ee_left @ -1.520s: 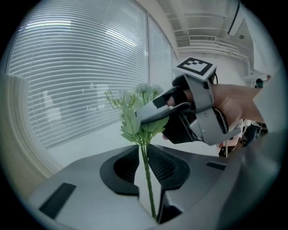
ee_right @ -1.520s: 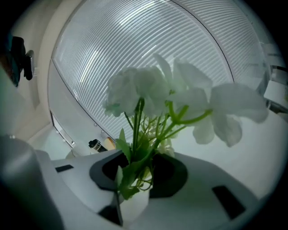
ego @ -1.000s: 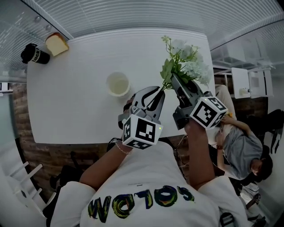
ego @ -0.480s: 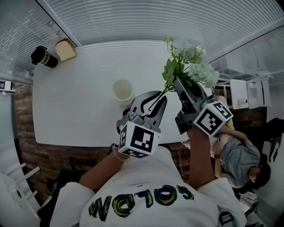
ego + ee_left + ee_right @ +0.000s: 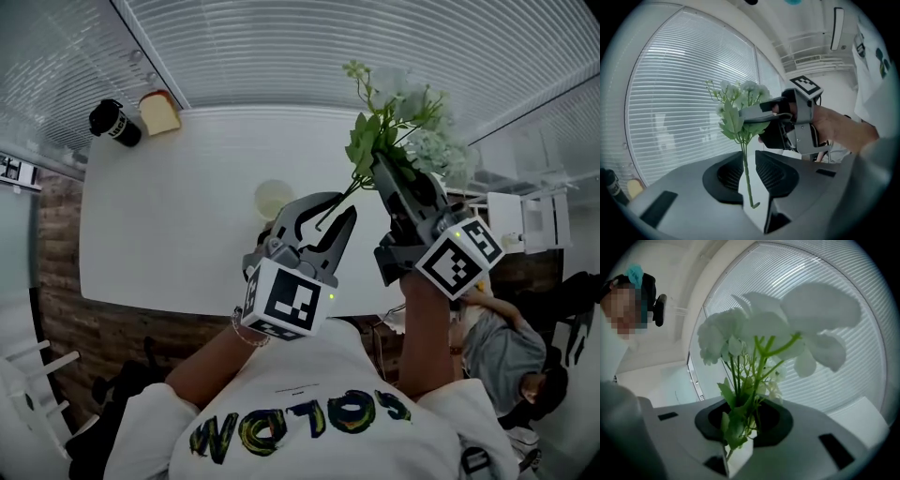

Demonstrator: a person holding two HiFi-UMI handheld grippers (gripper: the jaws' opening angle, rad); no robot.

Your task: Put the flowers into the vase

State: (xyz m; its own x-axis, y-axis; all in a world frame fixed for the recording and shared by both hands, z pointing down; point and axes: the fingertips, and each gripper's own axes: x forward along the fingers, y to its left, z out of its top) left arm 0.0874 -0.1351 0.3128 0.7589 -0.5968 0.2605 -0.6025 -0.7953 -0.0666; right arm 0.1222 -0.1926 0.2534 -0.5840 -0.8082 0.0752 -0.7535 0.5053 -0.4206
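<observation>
Counting the scene gives two grippers, one bunch of flowers (image 5: 398, 117), one vase (image 5: 273, 199), one black cup (image 5: 114, 123) and one slice of bread (image 5: 160, 112). The right gripper (image 5: 382, 167) is clamped on the flowers low down among the leaves and holds them up above the table's right part, the white heads pointing away from the person. The left gripper (image 5: 336, 208) sits just beside it. Its jaws have just been opening and stand apart, with the lower end of a single green stem (image 5: 746, 173) hanging in the gap and neither pad pressing on it. The vase, a pale round vessel, stands upright on the white table (image 5: 169, 234), near the left gripper and apart from the flowers. The black cup and the bread sit close together at the table's far left corner. White slatted blinds (image 5: 309, 47) curve behind the table, a brick wall (image 5: 56, 281) shows at the left, and a second person (image 5: 511, 352) sits at the lower right.
</observation>
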